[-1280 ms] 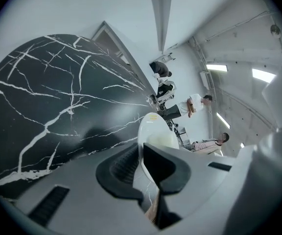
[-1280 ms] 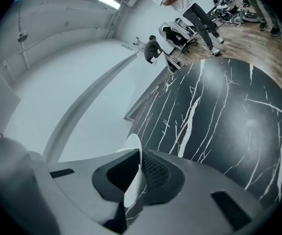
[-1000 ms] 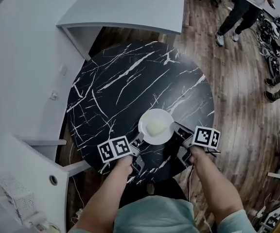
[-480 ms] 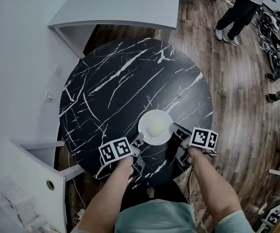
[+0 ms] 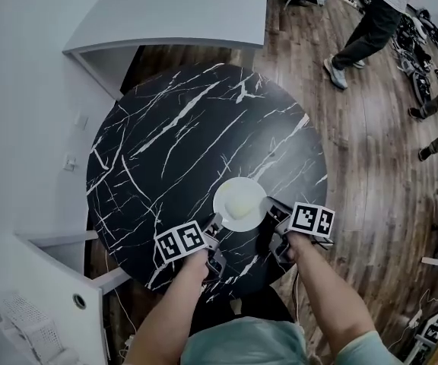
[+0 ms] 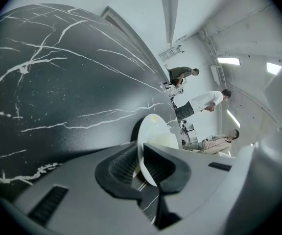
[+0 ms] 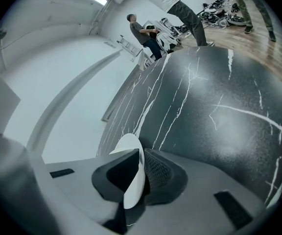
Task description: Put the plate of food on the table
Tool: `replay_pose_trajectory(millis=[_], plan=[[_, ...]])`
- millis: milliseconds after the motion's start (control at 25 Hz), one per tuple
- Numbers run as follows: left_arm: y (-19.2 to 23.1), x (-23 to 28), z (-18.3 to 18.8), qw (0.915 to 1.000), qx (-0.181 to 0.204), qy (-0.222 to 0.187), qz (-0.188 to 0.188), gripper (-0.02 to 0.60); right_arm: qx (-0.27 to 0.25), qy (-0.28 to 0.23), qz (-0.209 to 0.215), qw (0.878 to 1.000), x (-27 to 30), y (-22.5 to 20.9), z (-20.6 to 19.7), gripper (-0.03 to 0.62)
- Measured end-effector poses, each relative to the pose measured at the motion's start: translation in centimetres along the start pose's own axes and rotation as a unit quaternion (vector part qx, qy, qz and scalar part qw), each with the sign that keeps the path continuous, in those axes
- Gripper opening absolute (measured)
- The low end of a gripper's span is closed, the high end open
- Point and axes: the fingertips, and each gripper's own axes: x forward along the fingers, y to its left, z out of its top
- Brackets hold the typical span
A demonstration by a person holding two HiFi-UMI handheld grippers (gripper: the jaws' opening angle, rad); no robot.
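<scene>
Over table [image 5: 173, 128], left tongs [image 6: 140, 156], right tongs [image 7: 141, 161] clamping plate [image 5: 223, 191]

Head view dim, grey cast, corners darkened. Soft glare on floor [image 5: 371, 139] right of table [image 5: 166, 128]; plate [image 5: 239, 201] at table's near edge washed pale. Gripper views: heavy fisheye, black rim, table bowed into dome. Ceiling lights [image 6: 228, 61] beyond table blown out. Jaws close up, soft; people [image 6: 199, 102] past table small, hazy.

Bystander [image 5: 372, 23], upper body beyond top edge
</scene>
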Motion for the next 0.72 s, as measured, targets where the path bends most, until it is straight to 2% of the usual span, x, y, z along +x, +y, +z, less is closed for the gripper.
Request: replay_pose_trajectory(millis=[120,280,360,440,520,560,640,720], plan=[[-0.3,0.0,0.0,1.0000,0.006,0.004,-0.004,0.043,-0.001,-0.009,-0.027,1.000,-0.2,-0.5,0.2,0.026],[0.0,-1.2,0.3,1.0000,0.005,-0.003,-0.006,0.092,0.024,-0.048,-0.048,0.997,-1.5,-0.9,0.8,0.026],[-0.3,-2.5,0.7,0.9996,0.024,-0.015,-0.008,0.095,0.011,-0.061,-0.049,0.997,-2.4,-0.1,0.8,0.026],[-1.1,-4.3,1.1,0.9972,0.068,-0.027,-0.010,0.088,-0.033,-0.068,-0.048,0.996,-3.4,1.6,0.4,0.026],[-1.9,-6.1,0.7,0.9917,0.125,-0.029,-0.010,0.016,-0.099,-0.072,-0.050,0.991,-4.7,3.9,-0.3,0.026],[-2.5,-7.2,0.4,0.9873,0.156,-0.029,-0.012,0.006,-0.138,-0.073,-0.052,0.986,-5.4,5.3,-0.9,0.025],[-4.0,-9.6,-0.2,0.9740,0.223,-0.039,-0.018,0.006,-0.217,-0.082,-0.059,0.971,-7.1,8.3,-2.0,0.013],[-5.8,-12.6,-0.6,0.9550,0.289,-0.063,-0.023,0.006,-0.285,-0.099,-0.067,0.951,-9.0,11.3,-3.1,0.009]])
